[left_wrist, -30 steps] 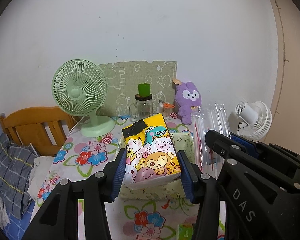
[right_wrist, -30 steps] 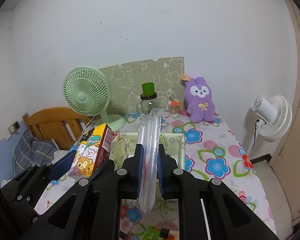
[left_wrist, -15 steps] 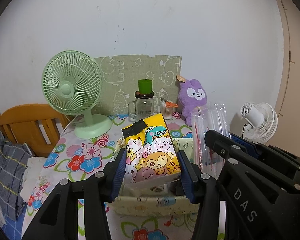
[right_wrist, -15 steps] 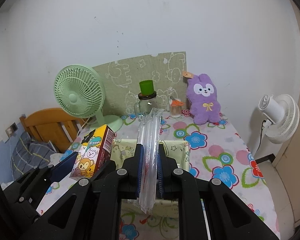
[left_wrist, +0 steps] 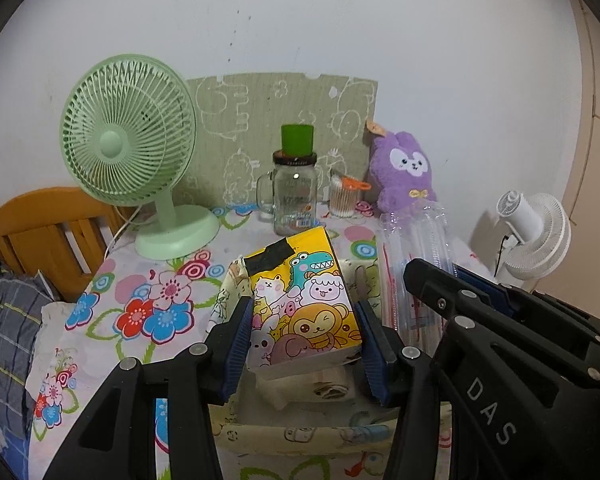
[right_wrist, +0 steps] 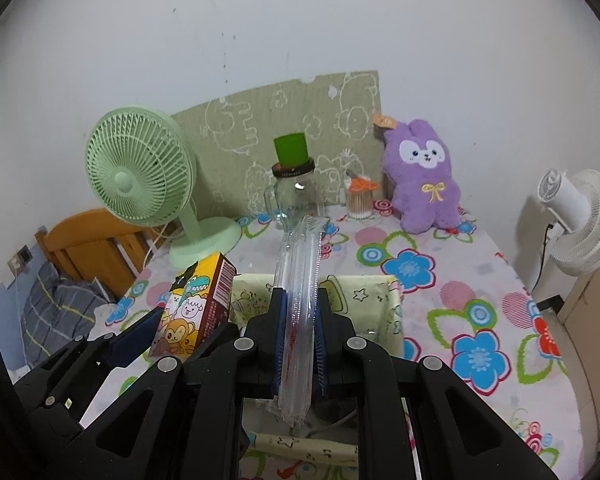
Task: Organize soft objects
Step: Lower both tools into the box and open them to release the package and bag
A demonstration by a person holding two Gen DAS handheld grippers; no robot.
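Note:
My left gripper (left_wrist: 303,334) is shut on a yellow cartoon tissue pack (left_wrist: 302,300) and holds it over the left part of a pale green fabric storage bin (left_wrist: 296,436). My right gripper (right_wrist: 299,340) is shut on a clear plastic sleeve of cups (right_wrist: 299,280), held upright over the same bin (right_wrist: 374,292). The tissue pack (right_wrist: 192,308) and the left gripper show at the left in the right wrist view. The cup sleeve (left_wrist: 416,256) shows at the right in the left wrist view. A purple plush rabbit (right_wrist: 422,174) sits against the back wall.
On the floral tablecloth (right_wrist: 460,292) stand a green desk fan (left_wrist: 136,160), a glass jar with a green cup on top (left_wrist: 294,184) and a small cotton swab jar (left_wrist: 346,198). A white fan (right_wrist: 580,220) is off the table's right edge. A wooden bed frame (left_wrist: 40,224) is at left.
Both grippers have moved forward and lower over the bin with their loads. The table's back objects look closer and larger.

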